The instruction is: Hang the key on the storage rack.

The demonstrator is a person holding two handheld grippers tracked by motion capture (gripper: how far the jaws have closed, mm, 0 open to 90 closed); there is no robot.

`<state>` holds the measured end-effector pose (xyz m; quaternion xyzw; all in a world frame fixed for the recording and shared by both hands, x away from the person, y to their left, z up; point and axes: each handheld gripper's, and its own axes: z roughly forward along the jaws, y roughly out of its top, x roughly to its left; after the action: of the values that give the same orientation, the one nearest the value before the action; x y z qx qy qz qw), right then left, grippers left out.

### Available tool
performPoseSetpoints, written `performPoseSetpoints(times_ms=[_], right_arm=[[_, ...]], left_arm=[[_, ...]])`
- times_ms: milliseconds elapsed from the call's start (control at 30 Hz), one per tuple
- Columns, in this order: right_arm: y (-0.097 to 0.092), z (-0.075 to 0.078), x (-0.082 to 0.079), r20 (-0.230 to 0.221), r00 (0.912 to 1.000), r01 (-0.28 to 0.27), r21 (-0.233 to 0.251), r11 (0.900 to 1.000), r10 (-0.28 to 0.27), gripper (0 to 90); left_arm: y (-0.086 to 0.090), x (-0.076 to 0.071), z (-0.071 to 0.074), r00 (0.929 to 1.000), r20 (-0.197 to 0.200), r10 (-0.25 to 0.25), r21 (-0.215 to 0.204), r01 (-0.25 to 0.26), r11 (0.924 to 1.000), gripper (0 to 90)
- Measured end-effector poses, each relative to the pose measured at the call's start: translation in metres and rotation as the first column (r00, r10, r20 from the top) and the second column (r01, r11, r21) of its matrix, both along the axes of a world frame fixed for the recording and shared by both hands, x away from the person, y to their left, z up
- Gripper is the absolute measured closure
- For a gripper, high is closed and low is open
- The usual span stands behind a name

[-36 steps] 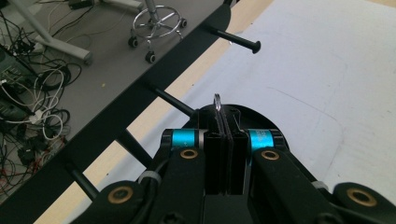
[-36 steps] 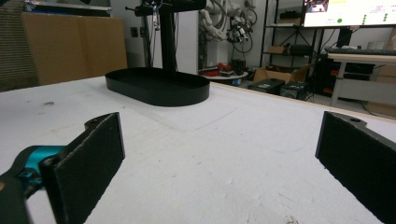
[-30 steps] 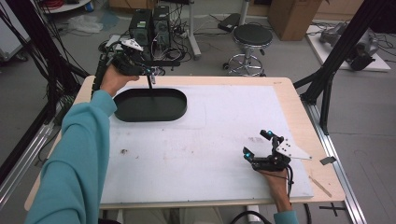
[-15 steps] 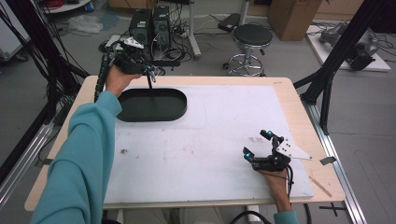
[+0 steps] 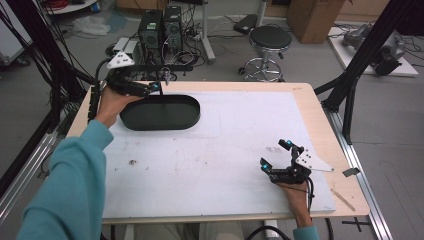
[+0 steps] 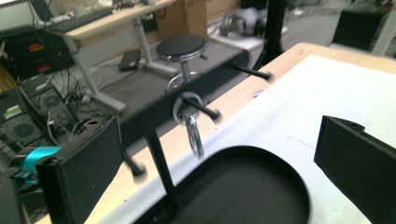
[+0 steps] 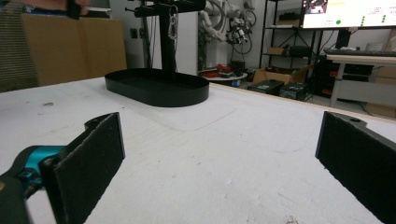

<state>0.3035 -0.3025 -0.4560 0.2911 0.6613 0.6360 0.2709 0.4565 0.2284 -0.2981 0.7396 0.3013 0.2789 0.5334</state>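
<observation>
Left tool (image 5: 150, 89) gapes wide above the black tray's (image 5: 187, 120) far rim, facing a hanging metal ring (image 6: 194, 135). Right tool (image 5: 276, 155), wide, well apart from tray.

a lab: computer towers (image 5: 161, 31), tangled cables (image 5: 192, 50), stool (image 5: 270, 39), monitor (image 7: 349, 12).

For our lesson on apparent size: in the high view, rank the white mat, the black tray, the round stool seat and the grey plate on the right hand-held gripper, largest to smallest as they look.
1. White mat
2. Black tray
3. Stool seat, though it stands farther from the camera, so it looks smaller than it would up close
4. Grey plate
</observation>
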Motion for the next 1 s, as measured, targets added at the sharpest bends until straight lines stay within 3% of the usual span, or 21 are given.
performPoseSetpoints(times_ms=[33,67,100,233,333,500,767,867,900,1000], right_arm=[[0.000,0.000,0.000,0.002,1.0000,0.001,-0.001,1.0000,-0.001,0.6],[0.000,0.000,0.000,0.005,1.0000,0.001,-0.001,1.0000,-0.001,0.6],[0.000,0.000,0.000,0.005,1.0000,0.001,-0.001,1.0000,-0.001,0.6],[0.000,0.000,0.000,0.002,1.0000,0.007,0.002,1.0000,-0.007,0.6],[0.001,0.000,-0.001,-0.004,1.0000,0.006,-0.004,1.0000,-0.006,0.6],[0.000,0.000,0.000,0.002,0.9999,0.011,-0.004,0.9999,-0.011,0.6],[0.000,0.000,0.000,0.001,1.0000,0.008,-0.001,1.0000,-0.008,0.6],[0.001,0.000,-0.001,-0.002,1.0000,0.008,-0.005,1.0000,-0.008,0.6],[0.001,0.000,-0.001,-0.001,1.0000,0.008,-0.006,0.9999,-0.008,0.6],[0.001,0.000,-0.001,-0.001,1.0000,0.010,-0.004,0.9999,-0.010,0.6]], left_arm=[[0.004,-0.009,-0.003,0.9999,0.011,-0.009,-0.025,0.010,0.9996,1.7],[0.012,-0.026,-0.010,0.9993,0.026,-0.028,-0.058,0.030,0.9979,1.7],[0.012,-0.026,-0.010,0.9993,0.026,-0.028,-0.058,0.030,0.9979,1.7],[0.021,-0.062,-0.022,0.9966,0.065,-0.050,-0.087,0.056,0.9947,1.7],[0.024,-0.094,-0.033,0.9909,0.113,-0.073,-0.075,0.082,0.9938,1.7],[0.030,-0.132,-0.061,0.9855,0.141,-0.094,-0.129,0.112,0.9852,1.7],[0.045,-0.153,-0.118,0.9892,0.133,-0.061,-0.180,0.085,0.9801,1.7],[0.049,-0.157,-0.138,0.9915,0.121,-0.049,-0.224,0.075,0.9718,1.7],[0.050,-0.162,-0.144,0.9892,0.141,-0.038,-0.227,0.070,0.9714,1.7],[0.050,-0.165,-0.147,0.9873,0.152,-0.047,-0.216,0.079,0.9731,1.7]])
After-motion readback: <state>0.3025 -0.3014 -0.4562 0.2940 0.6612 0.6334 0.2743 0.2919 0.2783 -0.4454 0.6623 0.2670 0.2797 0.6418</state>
